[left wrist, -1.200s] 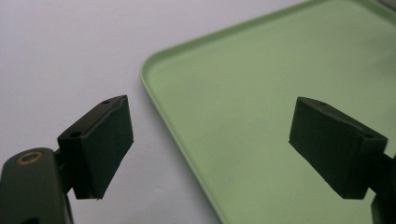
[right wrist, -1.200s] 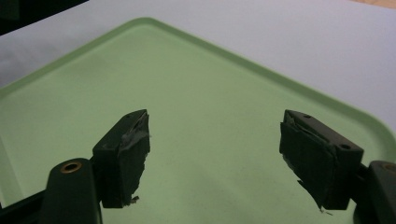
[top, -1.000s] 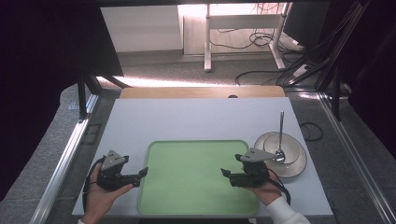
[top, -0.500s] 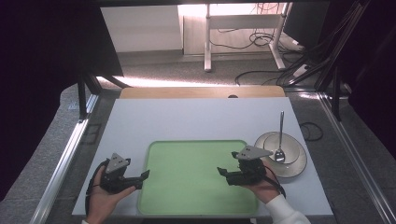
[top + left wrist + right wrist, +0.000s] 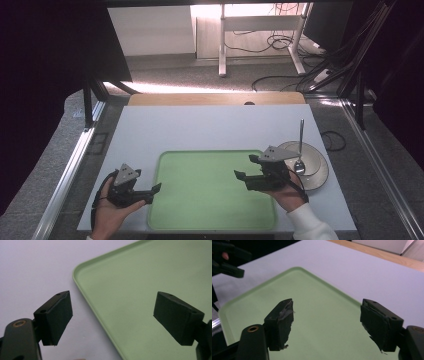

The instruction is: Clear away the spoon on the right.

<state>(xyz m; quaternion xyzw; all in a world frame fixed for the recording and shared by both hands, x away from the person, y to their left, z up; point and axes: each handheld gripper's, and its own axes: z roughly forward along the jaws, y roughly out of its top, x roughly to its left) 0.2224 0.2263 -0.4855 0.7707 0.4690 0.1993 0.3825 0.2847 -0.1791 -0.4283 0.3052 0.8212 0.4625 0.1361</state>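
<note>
Tray (image 5: 212,190) sits empty mid-table, my left gripper (image 5: 150,192) and right gripper (image 5: 245,180) both spread wide at its sides. Guessing I'm about to grab the rims next.

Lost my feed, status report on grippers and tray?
Left hand-held gripper open at green tray edge. Right hand-held gripper open over tray. Tray bare; spoon on plate alongside.

High view looks down from six o'clock toward twelve; both gripper views sit close, sharing the green tray (image 5: 210,190) (image 5: 140,290) (image 5: 317,315)
</note>
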